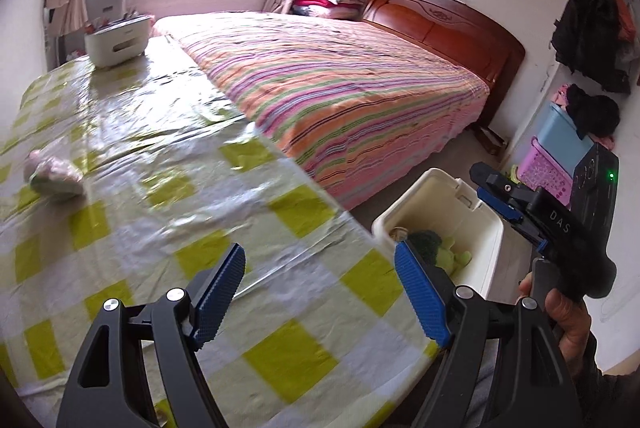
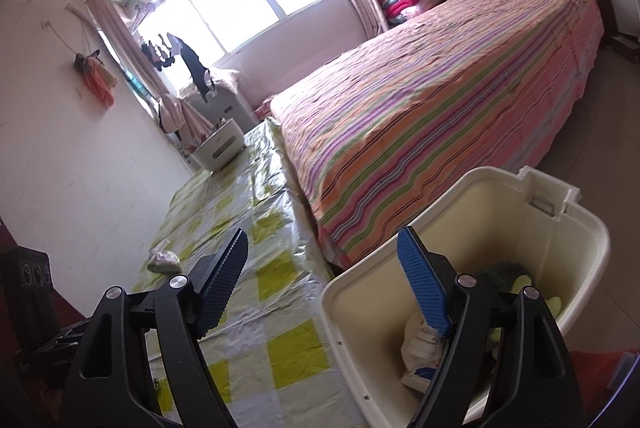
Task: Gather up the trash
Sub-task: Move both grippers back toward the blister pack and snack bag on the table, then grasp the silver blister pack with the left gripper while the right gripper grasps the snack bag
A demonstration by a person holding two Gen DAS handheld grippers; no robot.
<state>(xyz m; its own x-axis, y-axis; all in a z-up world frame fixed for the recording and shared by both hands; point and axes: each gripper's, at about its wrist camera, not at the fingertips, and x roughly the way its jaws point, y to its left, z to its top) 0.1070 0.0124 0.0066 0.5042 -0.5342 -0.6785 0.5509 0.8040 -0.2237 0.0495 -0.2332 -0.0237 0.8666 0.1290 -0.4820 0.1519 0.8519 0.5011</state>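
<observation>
A crumpled plastic bag of trash (image 1: 52,177) (image 2: 162,260) lies on the table (image 1: 168,164) (image 2: 240,308), which has a yellow-green check cloth. A white bin (image 1: 476,228) (image 2: 588,224) stands on the floor off the table's right edge. It holds green scraps (image 1: 444,252) and a white bag (image 2: 420,344). My left gripper (image 1: 320,292) is open over the table's near right part, with nothing between its blue pads. My right gripper (image 2: 323,276) (image 1: 486,186), held by a hand (image 1: 568,320), is open and empty. It straddles the bin's near rim and the table edge.
A bed with a striped cover (image 1: 340,80) (image 2: 440,132) runs along the table's far side. A white container (image 1: 116,42) (image 2: 218,148) sits at the table's far end. Blue and purple baskets (image 1: 556,156) stand by the right wall.
</observation>
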